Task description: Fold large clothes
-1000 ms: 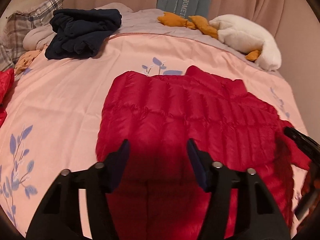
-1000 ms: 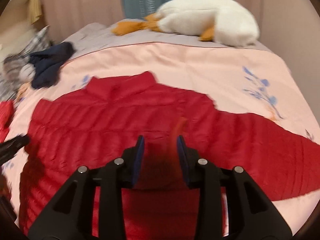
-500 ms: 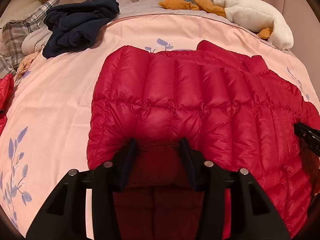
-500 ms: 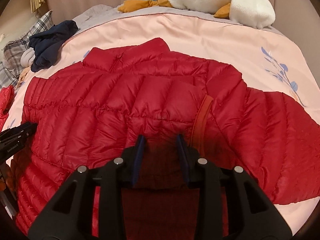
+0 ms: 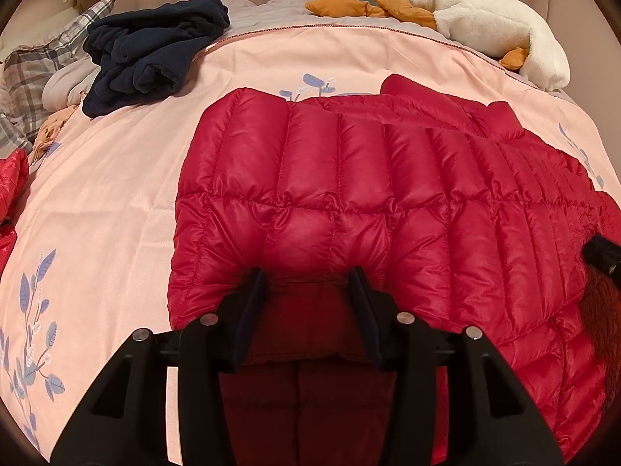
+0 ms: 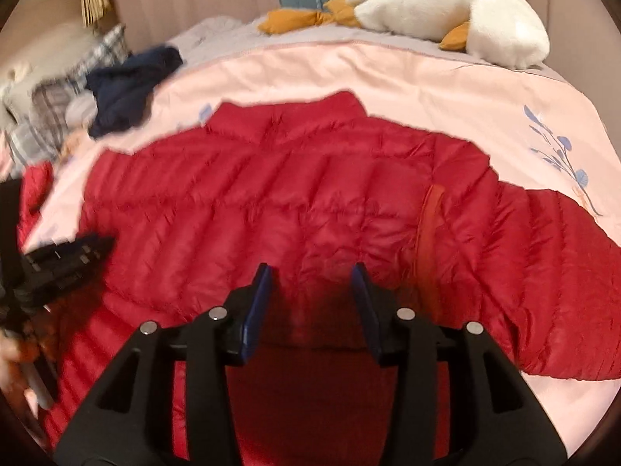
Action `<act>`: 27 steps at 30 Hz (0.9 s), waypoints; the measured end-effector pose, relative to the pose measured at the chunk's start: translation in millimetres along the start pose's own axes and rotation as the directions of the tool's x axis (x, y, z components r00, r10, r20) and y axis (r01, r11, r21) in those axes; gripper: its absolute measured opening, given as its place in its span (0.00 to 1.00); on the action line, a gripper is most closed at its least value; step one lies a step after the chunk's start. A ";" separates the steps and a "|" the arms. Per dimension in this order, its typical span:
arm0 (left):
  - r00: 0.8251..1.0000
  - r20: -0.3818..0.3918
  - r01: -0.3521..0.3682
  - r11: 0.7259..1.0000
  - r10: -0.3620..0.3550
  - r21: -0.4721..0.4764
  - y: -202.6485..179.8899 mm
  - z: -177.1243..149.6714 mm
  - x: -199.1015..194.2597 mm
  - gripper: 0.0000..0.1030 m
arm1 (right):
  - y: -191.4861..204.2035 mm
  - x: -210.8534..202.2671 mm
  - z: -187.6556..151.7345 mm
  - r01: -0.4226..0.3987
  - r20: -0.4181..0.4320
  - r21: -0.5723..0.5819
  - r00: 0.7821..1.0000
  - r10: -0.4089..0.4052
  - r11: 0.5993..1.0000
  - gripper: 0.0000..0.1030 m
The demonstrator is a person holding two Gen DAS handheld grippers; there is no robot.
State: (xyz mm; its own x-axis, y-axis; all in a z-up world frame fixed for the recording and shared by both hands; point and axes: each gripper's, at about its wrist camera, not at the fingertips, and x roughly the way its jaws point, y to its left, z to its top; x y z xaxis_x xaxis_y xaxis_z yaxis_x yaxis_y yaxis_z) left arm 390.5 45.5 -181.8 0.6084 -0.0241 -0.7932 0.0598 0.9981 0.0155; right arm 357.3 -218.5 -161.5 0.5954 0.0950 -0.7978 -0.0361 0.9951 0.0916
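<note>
**Now: red jacket folded on the bed, both grippers at its near edge**

Here the red quilted puffer jacket (image 5: 349, 194) lies across the middle of the pink bedspread with blue leaf prints (image 5: 116, 194). Its lower part is turned up over the body, so the fold runs along the near edge of the bed and the stand-up collar points toward the far edge. In the right wrist view one sleeve stretches out toward the right edge of the bed.

Left gripper (image 5: 308, 283): black, jaws partly spread, fold of the jacket bulging between them. Whether the pads press on the fabric cannot be told.

Right gripper (image 6: 312, 279): black with blue pads, jaws opening, jacket fabric between them; frame is blurred, and the pads seem to stand clear of the cloth. The left gripper also shows at the left rim of this view, with part of a hand (image 6: 15, 361) below it.

Along the far edge: a white plush goose with orange feet and beak (image 5: 493, 27), lying on its side near the far right corner. Toward the far left corner: a crumpled dark navy fleece garment (image 5: 151, 50), beside a grey plaid pillow (image 5: 35, 70). At the left edge, a bit of another shiny red garment (image 5: 11, 178).

No containers seen.
</note>
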 end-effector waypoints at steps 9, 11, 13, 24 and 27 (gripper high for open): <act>1.000 -0.001 -0.002 1.000 0.002 0.000 -0.8 0.5 -1.0 0.46 | -3.7 -8.1 -0.5 -0.046 0.002 0.048 0.999 0.046 0.998 0.45; 1.000 0.000 -0.001 1.000 0.001 0.000 -0.9 0.1 -0.7 0.46 | -3.3 -13.5 -1.9 -0.055 0.016 0.044 0.998 0.054 0.998 0.46; 1.000 0.002 0.002 1.000 -0.002 -0.001 -0.3 -0.7 -0.3 0.46 | -3.2 -9.1 -4.8 -0.035 -0.007 0.036 0.999 0.035 0.999 0.47; 1.000 0.009 -0.010 1.000 0.011 -0.028 -1.2 -4.0 -13.3 0.60 | -13.3 -22.6 -13.0 -0.105 0.020 0.102 0.994 0.103 0.989 0.55; 0.999 0.037 0.002 1.000 -0.001 -0.030 -3.9 -10.6 -30.0 0.64 | -16.7 -43.1 -21.0 -0.134 0.051 0.109 0.990 0.130 0.985 0.58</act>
State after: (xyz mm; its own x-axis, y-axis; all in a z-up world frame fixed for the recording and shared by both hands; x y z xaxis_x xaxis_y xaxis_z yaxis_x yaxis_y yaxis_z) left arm 363.6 43.0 -164.5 0.6372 -0.0272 -0.7702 0.0373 0.9993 -0.0044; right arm 315.4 -238.6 -141.2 0.6256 0.2217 -0.7479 -0.0279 0.9645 0.2626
